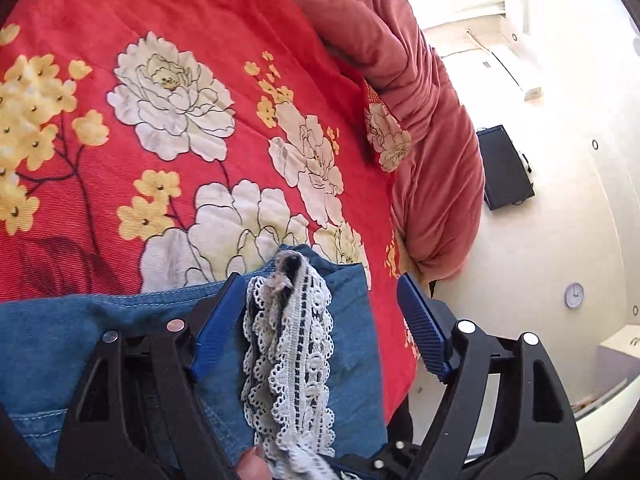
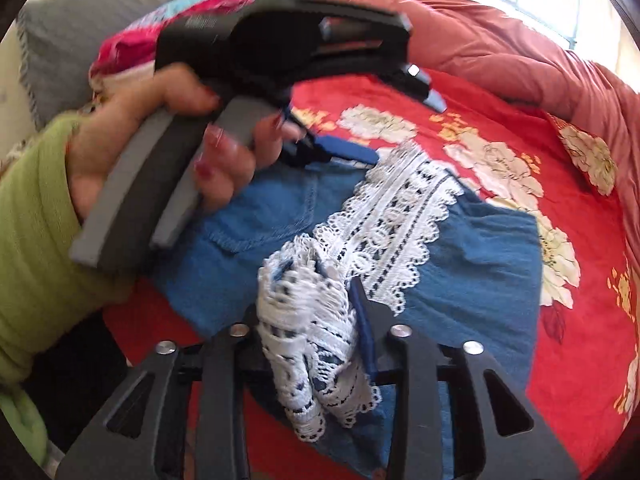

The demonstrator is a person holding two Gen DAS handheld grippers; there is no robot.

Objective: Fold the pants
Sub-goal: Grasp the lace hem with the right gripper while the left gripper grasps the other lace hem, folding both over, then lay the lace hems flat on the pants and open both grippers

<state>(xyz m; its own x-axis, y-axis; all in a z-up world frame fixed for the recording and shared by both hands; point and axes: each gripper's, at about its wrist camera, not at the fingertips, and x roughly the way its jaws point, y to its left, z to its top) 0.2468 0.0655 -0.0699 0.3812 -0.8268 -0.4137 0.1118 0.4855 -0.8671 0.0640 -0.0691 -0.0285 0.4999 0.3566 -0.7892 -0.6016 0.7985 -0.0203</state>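
Blue denim pants (image 1: 60,340) with a white lace trim (image 1: 296,340) lie on a red floral bedspread (image 1: 180,20). My left gripper (image 1: 320,312) stands wide open over them. The lace runs up between its blue pads, leaning on the left one, unpressed. In the right wrist view the pants (image 2: 480,260) lie folded, the lace trim (image 2: 400,216) across them. My right gripper (image 2: 308,316) is partly open. A loose bunch of lace fills its gap and hides the left pad. A hand (image 2: 132,152) in a green sleeve holds the left gripper (image 2: 392,128) beyond the pants.
A bunched red quilt (image 1: 420,120) lies along the bed's far side, also seen as the quilt (image 2: 520,52) at upper right. A grey pillow (image 2: 80,20) and colourful cloth sit at upper left. Beyond the bed's edge are pale floor, a black box (image 1: 506,168) and a round clock (image 1: 574,295).
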